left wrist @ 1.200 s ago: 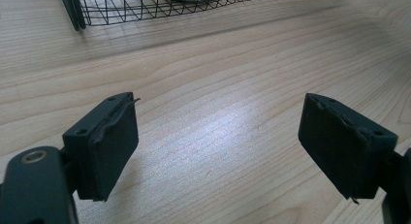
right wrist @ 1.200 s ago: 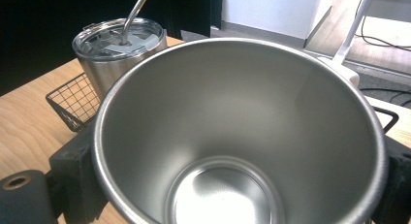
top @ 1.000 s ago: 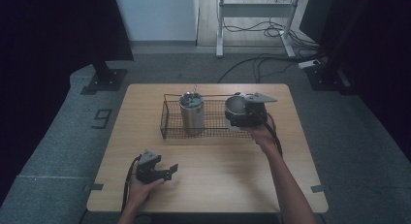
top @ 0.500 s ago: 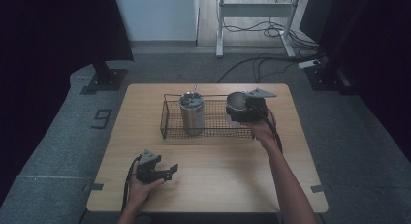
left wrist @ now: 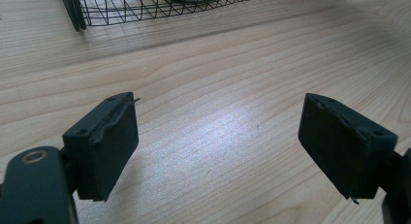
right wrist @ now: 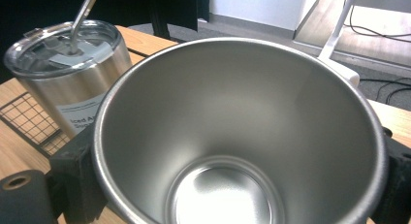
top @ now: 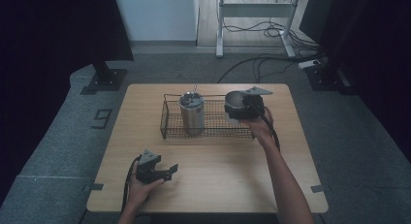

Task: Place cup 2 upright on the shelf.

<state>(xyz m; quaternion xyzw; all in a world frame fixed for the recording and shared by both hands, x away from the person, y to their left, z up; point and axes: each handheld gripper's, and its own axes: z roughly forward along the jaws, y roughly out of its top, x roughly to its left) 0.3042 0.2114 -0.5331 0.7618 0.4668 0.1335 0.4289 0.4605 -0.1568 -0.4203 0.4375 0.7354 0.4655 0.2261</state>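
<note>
Wooden table (top: 218, 180), dim room. Steel cup (right wrist: 242, 136), open and empty, is clamped between the right gripper's (top: 241, 111) pads (right wrist: 72, 178), 1 at 9 o'clock on its wall, 1 at 3 o'clock. It is at the right end of the wire basket (top: 167, 124); whether it rests on the mesh, cannot tell.

Risk: the smooth tapered wall may slip, and a swing toward 9 o'clock would knock the lidded tumbler (top: 192, 115).

Left gripper (top: 169, 171) lies at 7 o'clock of the basket, jaws apart, empty.
</note>
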